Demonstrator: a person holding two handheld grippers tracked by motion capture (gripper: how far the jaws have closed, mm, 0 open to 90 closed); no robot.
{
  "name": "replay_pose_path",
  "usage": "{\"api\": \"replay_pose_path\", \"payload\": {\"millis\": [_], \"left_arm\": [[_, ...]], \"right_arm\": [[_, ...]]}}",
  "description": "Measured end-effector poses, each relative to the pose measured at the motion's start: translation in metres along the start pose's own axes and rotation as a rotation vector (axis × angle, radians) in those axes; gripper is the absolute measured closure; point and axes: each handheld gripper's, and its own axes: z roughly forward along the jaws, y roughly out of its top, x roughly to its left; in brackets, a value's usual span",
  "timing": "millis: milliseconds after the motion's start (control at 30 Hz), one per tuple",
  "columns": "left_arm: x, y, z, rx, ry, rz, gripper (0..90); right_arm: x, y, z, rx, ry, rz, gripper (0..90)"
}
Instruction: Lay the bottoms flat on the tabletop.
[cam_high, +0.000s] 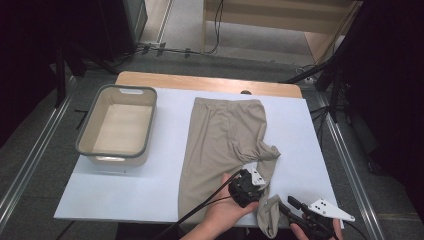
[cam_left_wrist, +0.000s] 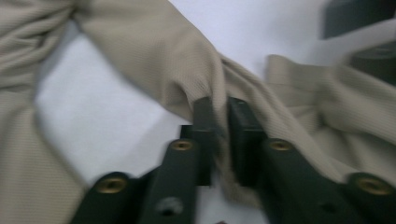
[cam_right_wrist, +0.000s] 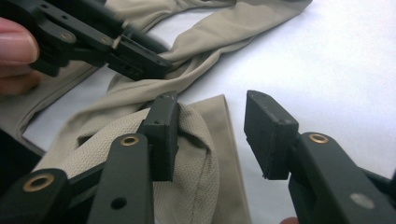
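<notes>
Two tools: both are working at the near right corner of the surface (cam_high: 125, 200), each held in one of the person's hands
Garment: beige trousers (cam_high: 220, 135) are lying flat along the middle of the white surface, waistband at the far edge, with one leg bunched and twisted toward the near right corner
Left tool (cam_high: 248, 186): it is sitting over the near part of the trousers, just beside the bunched leg; in the left gripper view its jaws are standing nearly together and are pinching a fold of the beige fabric (cam_left_wrist: 187, 74) between the pads
Right tool (cam_high: 295, 205): it is hovering at the near edge of the surface, just right of the leg's end; in the right gripper view its jaws are standing apart at a middling width, one pad resting against the cuff (cam_right_wrist: 196, 154), the other pad clear of the cloth, so nothing is being gripped
Leg end: the cuff is lying folded over itself and hanging slightly past the near edge, between the two tools
Tub (cam_high: 145, 122): a grey-rimmed plastic tub is standing on the left part of the surface, well apart from the trousers and both tools
</notes>
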Motion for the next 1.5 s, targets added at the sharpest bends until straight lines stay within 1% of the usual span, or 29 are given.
{"api": "replay_pose_path", "payload": {"millis": [67, 167, 233, 267, 300, 333, 367, 433, 467, 500, 533, 567, 633, 667, 700, 733, 767, 800, 867, 933, 967, 1000, 1067, 1133, 1200, 1267, 1333, 1400, 1500], "left_arm": [[-0.003, -0.002, -0.003, 0.000, -0.047, -0.001, 85.6], [-0.011, -0.008, -0.007, 0.000, -0.143, 0.019, 85.9], [-0.016, -0.012, -0.009, 0.006, -0.180, 0.038, 85.5], [-0.018, -0.013, -0.009, 0.006, -0.199, 0.037, 84.4], [-0.019, -0.014, -0.009, 0.003, -0.196, 0.032, 81.6], [-0.018, -0.014, -0.010, -0.002, -0.175, 0.030, 74.7], [-0.016, -0.013, -0.011, -0.018, -0.155, 0.020, 67.0], [-0.012, -0.008, -0.013, -0.058, -0.107, -0.012, 55.0], [-0.011, -0.004, -0.012, -0.084, -0.093, -0.019, 49.5], [-0.011, 0.000, -0.011, -0.101, -0.073, -0.022, 46.4], [-0.011, 0.004, -0.008, -0.095, -0.051, -0.004, 45.3], [-0.011, 0.007, -0.004, -0.087, -0.039, 0.001, 43.9], [-0.012, 0.011, 0.004, -0.038, -0.033, 0.030, 44.2], [-0.013, 0.011, 0.008, -0.013, -0.019, 0.046, 48.9], [-0.012, 0.010, 0.009, 0.002, -0.011, 0.060, 60.7], [-0.011, 0.008, 0.009, 0.006, -0.024, 0.054, 72.1], [-0.009, 0.006, 0.007, 0.002, -0.031, 0.041, 80.3], [-0.006, 0.004, 0.003, -0.007, -0.035, 0.030, 83.9], [-0.002, -0.003, -0.004, -0.027, -0.062, 0.007, 85.1], [0.001, -0.010, -0.011, -0.033, -0.094, -0.017, 85.2], [0.002, -0.013, -0.013, -0.032, -0.115, -0.022, 85.2], [0.003, -0.016, -0.015, -0.030, -0.118, -0.026, 85.2], [0.002, -0.019, -0.017, -0.013, -0.130, -0.011, 85.1], [0.002, -0.020, -0.020, -0.011, -0.126, -0.003, 84.6], [0.004, -0.019, -0.021, -0.025, -0.119, -0.020, 79.5], [0.005, -0.014, -0.021, -0.044, -0.094, -0.035, 66.9], [0.004, -0.005, -0.019, -0.058, -0.072, -0.031, 56.1], [0.003, 0.006, -0.016, -0.073, -0.059, -0.017, 53.2], [0.001, 0.022, -0.006, -0.075, -0.041, -0.009, 51.3]], "right_arm": [[-0.002, 0.001, 0.001, -0.005, -0.010, 0.003, 51.8], [-0.005, 0.002, 0.003, -0.017, -0.007, 0.013, 50.7], [-0.007, 0.003, 0.003, -0.020, -0.006, 0.019, 50.1], [-0.008, 0.003, 0.004, -0.021, -0.008, 0.022, 49.7], [-0.008, 0.003, 0.004, -0.018, -0.011, 0.028, 49.7], [-0.009, 0.003, 0.005, -0.015, -0.008, 0.033, 49.6], [-0.009, 0.003, 0.006, -0.017, -0.004, 0.030, 49.7], [-0.009, 0.003, 0.007, -0.012, -0.005, 0.037, 49.7], [-0.009, 0.003, 0.007, -0.013, -0.010, 0.040, 49.7], [-0.009, 0.003, 0.007, -0.013, -0.015, 0.047, 49.7], [-0.011, 0.003, 0.007, -0.016, -0.020, 0.049, 49.7], [-0.012, 0.003, 0.007, -0.014, -0.023, 0.058, 49.7], [-0.014, 0.001, 0.007, -0.009, -0.026, 0.067, 49.8], [-0.014, 0.000, 0.007, -0.005, -0.022, 0.071, 49.8], [-0.015, -0.001, 0.008, -0.003, -0.022, 0.069, 49.9], [-0.015, -0.002, 0.008, 0.002, -0.024, 0.070, 50.0], [-0.015, -0.003, 0.008, 0.004, -0.026, 0.070, 50.0], [-0.015, -0.003, 0.008, 0.003, -0.025, 0.067, 49.9], [-0.016, -0.002, 0.008, 0.000, -0.027, 0.063, 50.0], [-0.016, -0.001, 0.009, -0.002, -0.025, 0.063, 49.9], [-0.016, 0.001, 0.010, 0.000, -0.024, 0.062, 50.0], [-0.016, 0.002, 0.012, 0.000, -0.022, 0.056, 50.0], [-0.018, 0.009, 0.015, -0.006, -0.023, 0.053, 50.0], [-0.020, 0.017, 0.019, -0.015, -0.018, 0.068, 49.9], [-0.021, 0.026, 0.025, -0.013, -0.011, 0.054, 50.8], [-0.021, 0.034, 0.032, -0.015, -0.005, 0.049, 53.4], [-0.023, 0.041, 0.037, -0.024, -0.016, 0.048, 57.2], [-0.027, 0.044, 0.036, -0.040, -0.049, 0.058, 59.7], [-0.037, 0.041, 0.027, -0.061, -0.057, 0.093, 63.6]]}}
